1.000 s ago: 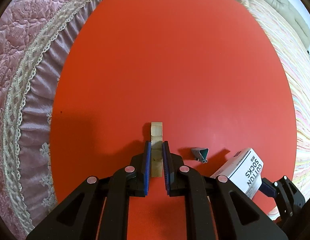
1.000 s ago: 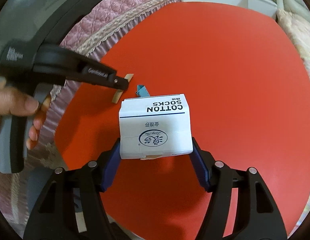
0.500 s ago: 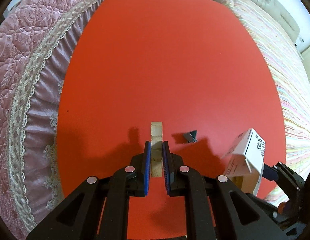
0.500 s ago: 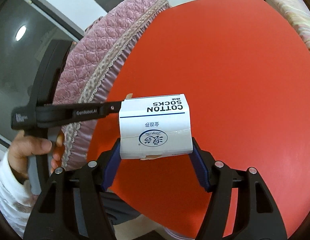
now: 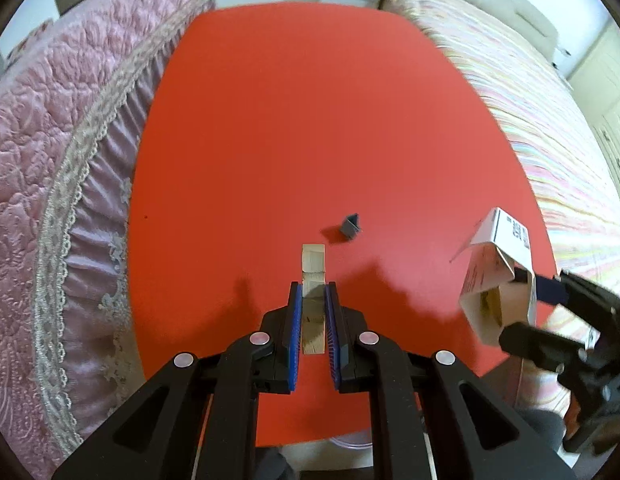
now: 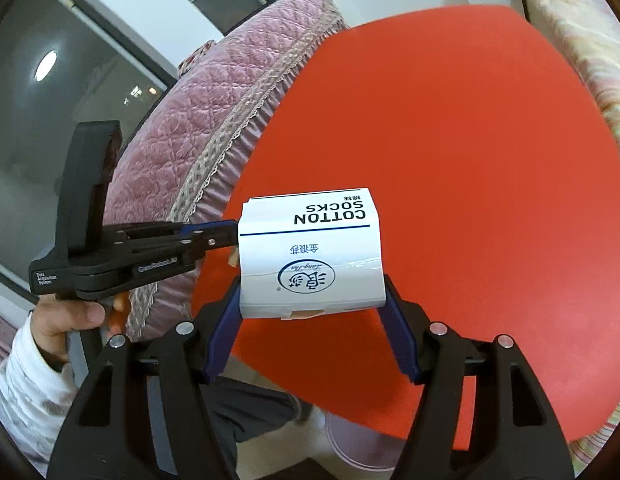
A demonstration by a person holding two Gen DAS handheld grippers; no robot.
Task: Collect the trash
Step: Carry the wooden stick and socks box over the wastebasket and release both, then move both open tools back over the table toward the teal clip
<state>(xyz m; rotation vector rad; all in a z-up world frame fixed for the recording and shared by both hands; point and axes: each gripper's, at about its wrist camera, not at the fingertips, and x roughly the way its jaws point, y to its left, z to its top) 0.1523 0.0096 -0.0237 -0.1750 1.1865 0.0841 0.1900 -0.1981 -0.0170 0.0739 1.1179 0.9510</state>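
Observation:
My left gripper (image 5: 313,286) is shut on a light wooden block (image 5: 313,264) and holds it above the red table (image 5: 310,120). My right gripper (image 6: 313,280) is shut on a white COTTON SOCKS box (image 6: 310,252), lifted off the table. The box also shows at the right of the left wrist view (image 5: 497,276), its open end facing the camera. A small grey-blue folded scrap (image 5: 349,227) lies on the table just beyond the block. The left gripper shows side-on in the right wrist view (image 6: 214,236), left of the box.
A pink quilted bed edge with lace trim (image 5: 62,160) borders the table's left side. A striped bedspread (image 5: 549,120) lies along the right. A translucent bin rim (image 6: 357,440) shows below the table's near edge.
Both grippers have lifted and pulled back toward the table's near edge with their loads. The socks box has tilted so its open end faces the left camera. The grey scrap stayed on the table.

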